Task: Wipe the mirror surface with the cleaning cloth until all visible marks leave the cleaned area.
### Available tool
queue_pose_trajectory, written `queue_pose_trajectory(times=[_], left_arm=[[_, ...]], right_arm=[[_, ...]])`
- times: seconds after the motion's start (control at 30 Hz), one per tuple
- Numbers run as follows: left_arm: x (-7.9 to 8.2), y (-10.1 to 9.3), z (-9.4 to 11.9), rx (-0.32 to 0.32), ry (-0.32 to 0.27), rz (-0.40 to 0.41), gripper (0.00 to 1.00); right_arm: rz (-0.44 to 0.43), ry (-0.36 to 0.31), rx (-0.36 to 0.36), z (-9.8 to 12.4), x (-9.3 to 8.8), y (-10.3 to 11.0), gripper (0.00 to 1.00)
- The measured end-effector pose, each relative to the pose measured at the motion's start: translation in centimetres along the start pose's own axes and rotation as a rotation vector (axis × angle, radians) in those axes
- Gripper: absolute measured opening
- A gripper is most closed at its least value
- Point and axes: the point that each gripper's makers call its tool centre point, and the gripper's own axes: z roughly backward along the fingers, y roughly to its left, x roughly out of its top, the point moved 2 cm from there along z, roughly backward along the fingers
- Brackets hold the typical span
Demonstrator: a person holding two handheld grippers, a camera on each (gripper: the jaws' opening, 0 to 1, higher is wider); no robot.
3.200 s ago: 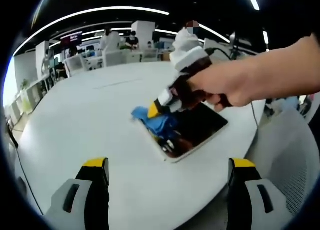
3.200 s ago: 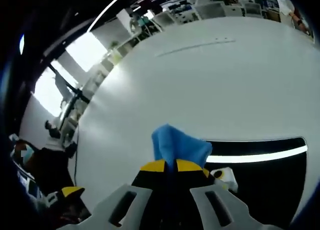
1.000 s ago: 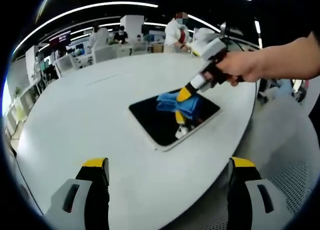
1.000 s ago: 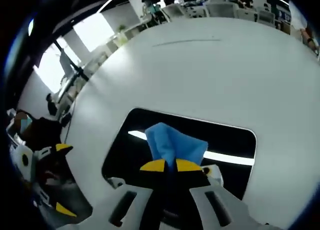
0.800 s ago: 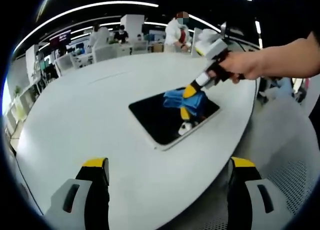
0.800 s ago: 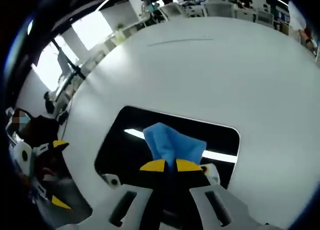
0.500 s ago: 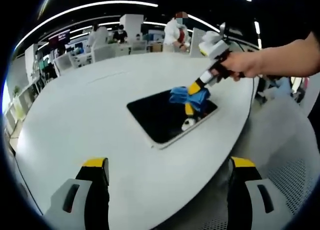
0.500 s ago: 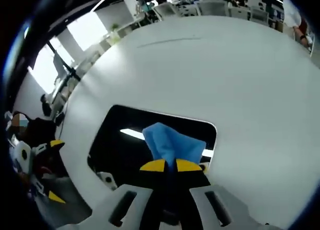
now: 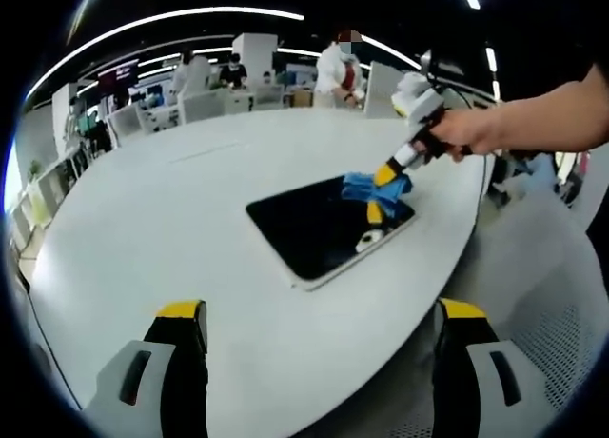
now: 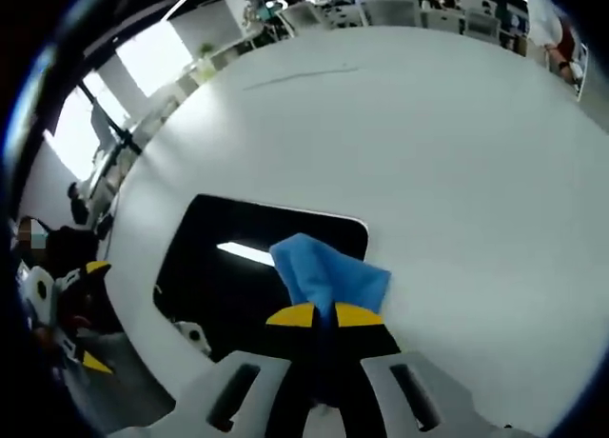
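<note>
Left gripper: jaws wide apart, empty, hanging back off the round white table. Ahead of it lies the dark rectangular mirror; right gripper has dragged the blue cleaning cloth from the mirror's near-left end to its far right corner.

Right gripper: jaws clamped on the cloth, mirror now mostly left of its tips. Stroke probably finished; no marks discernible.
</note>
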Motion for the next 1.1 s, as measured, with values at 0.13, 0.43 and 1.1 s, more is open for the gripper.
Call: queue_pose_trajectory(times=[0.13, 0.43, 1.1], left_arm=[[0.4, 0.3, 0.2, 0.017, -0.022, 0.006, 1.00], [0.6, 0.5, 0.1, 0.026, -0.029, 0.016, 1.00], [0.5, 0.6, 0.0, 0.028, -0.020, 0.029, 0.99]], right_arm=[[-0.017, -0.001, -0.031, 0.2, -0.1, -0.5, 0.00], [0.001, 0.007, -0.042, 0.3, -0.4, -0.9, 0.00], [-0.006, -0.008, -0.054, 1.1, -2.1, 0.2, 0.01]])
